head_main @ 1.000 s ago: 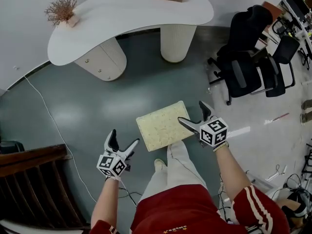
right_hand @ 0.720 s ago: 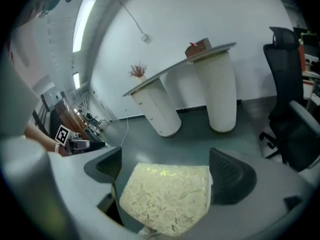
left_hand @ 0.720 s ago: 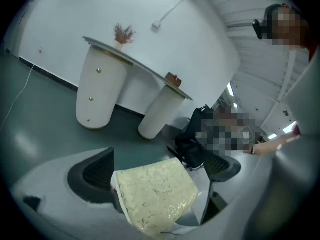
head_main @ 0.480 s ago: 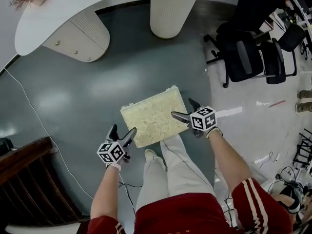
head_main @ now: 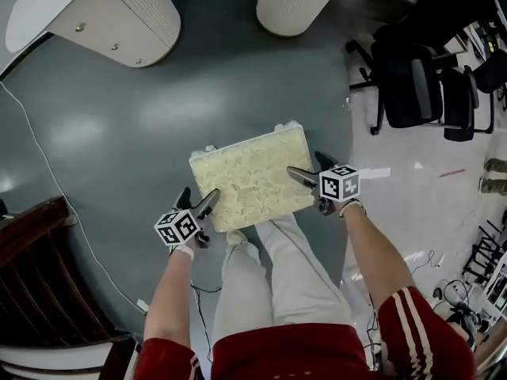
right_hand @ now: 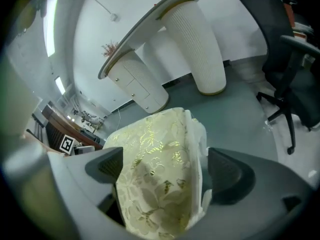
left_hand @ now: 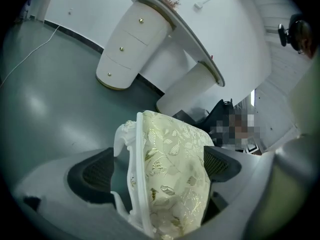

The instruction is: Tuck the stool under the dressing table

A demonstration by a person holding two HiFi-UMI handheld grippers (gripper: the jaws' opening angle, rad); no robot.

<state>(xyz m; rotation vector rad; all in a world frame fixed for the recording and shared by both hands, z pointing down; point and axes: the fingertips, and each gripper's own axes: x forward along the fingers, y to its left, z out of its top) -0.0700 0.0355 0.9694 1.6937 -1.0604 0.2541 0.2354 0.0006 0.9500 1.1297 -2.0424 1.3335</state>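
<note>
- Stool: cream cushion with gold leaf-and-flower brocade; white frame.
- Desk: white, gold knobs on the drawer pedestal, fine ribbing on the other.
- Floor: glossy grey-green.
- Left gripper, right gripper: black-and-white square markers, dark grey jaws.
- Chairs: black.
- Sleeve: red, white stripes.

That stool seat is cream brocade cloth with a leaf pattern woven in shiny gold thread, and a glossy white carved frame runs round the edge. The dressing table at the top of the frame looks smooth matt white. Its round leg is finely ribbed, and the drawer knobs look like brassy metal. The floor is grey-green and pretty glossy. The pads on the left gripper are dark, matt and dotted. There's dark varnished wood at lower left.
</note>
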